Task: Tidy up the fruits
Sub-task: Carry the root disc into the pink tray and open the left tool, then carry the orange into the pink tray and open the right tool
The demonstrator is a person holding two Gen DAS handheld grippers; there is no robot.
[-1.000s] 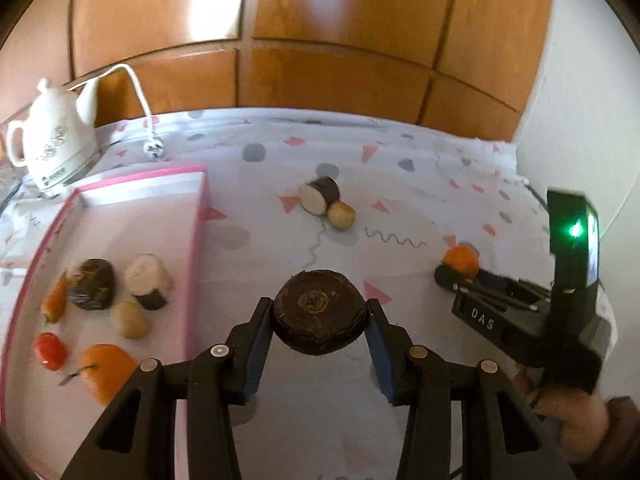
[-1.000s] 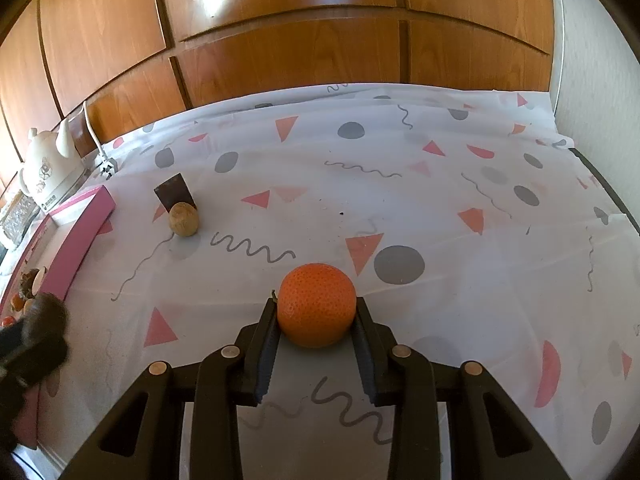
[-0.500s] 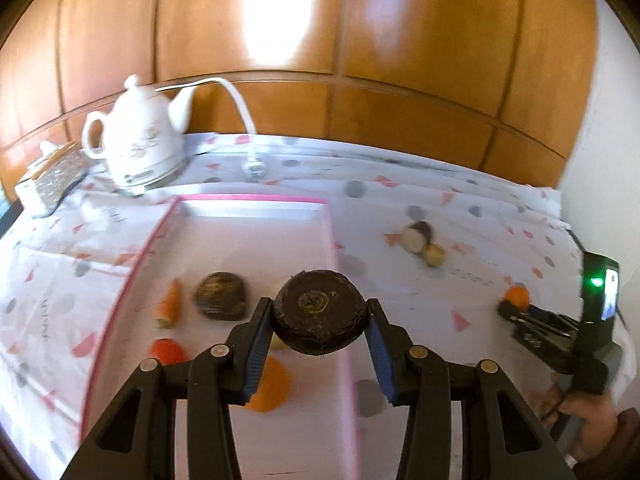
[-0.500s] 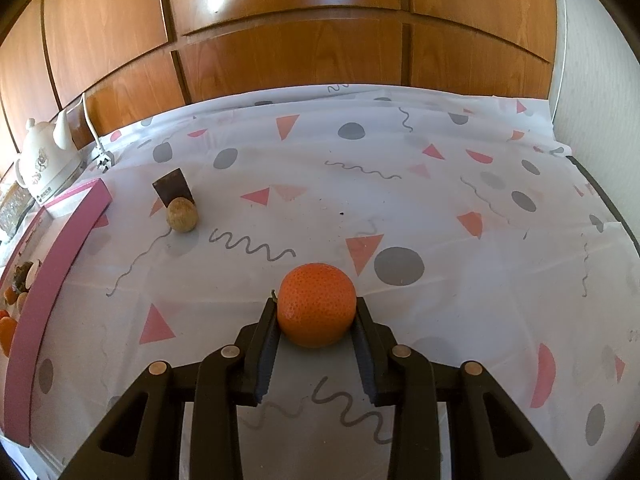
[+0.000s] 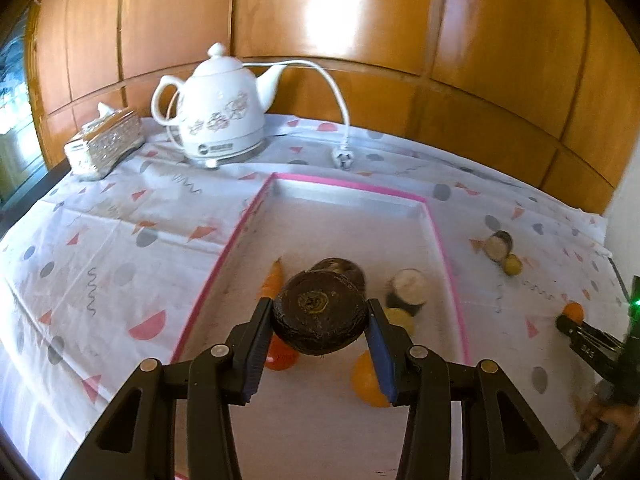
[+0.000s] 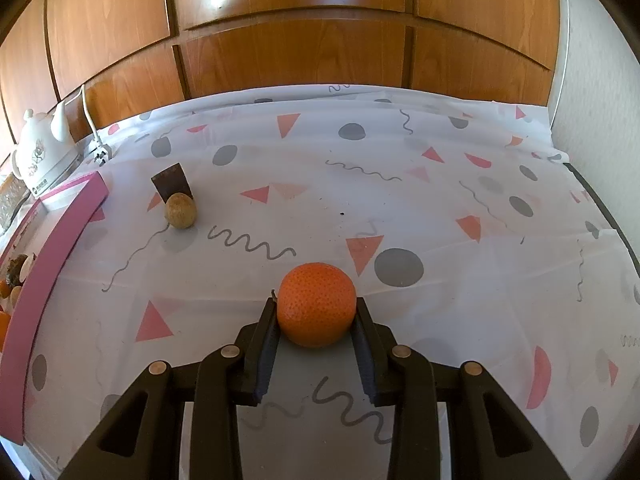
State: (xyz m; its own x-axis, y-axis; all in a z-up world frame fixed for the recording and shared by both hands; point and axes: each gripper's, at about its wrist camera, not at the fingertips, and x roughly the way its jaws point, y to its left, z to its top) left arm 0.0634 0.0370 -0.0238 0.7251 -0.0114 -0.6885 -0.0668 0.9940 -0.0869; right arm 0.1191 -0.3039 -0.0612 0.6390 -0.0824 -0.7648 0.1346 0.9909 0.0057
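Note:
My left gripper (image 5: 319,322) is shut on a dark brown round fruit (image 5: 320,312) and holds it above the pink-rimmed tray (image 5: 348,184). In the tray lie a carrot (image 5: 273,280), another dark fruit (image 5: 340,268), a cut dark-skinned piece (image 5: 408,290), a red fruit (image 5: 282,356), a yellow fruit (image 5: 400,318) and an orange (image 5: 368,380). My right gripper (image 6: 316,320) is shut on an orange (image 6: 317,310) just above the cloth; it also shows in the left wrist view (image 5: 572,314). A tan round fruit (image 6: 181,211) and a dark cut piece (image 6: 171,180) lie on the cloth right of the tray.
A white kettle (image 5: 220,116) with its cord and plug (image 5: 342,158) stands behind the tray. A glittery tissue box (image 5: 105,142) stands to its left. Wooden panels (image 6: 300,52) back the table, and a white wall (image 6: 588,60) stands at the right.
My left gripper has swung left with the dark fruit, from the open cloth to above the tray, and the kettle has come into full view. My right gripper has barely moved with its orange.

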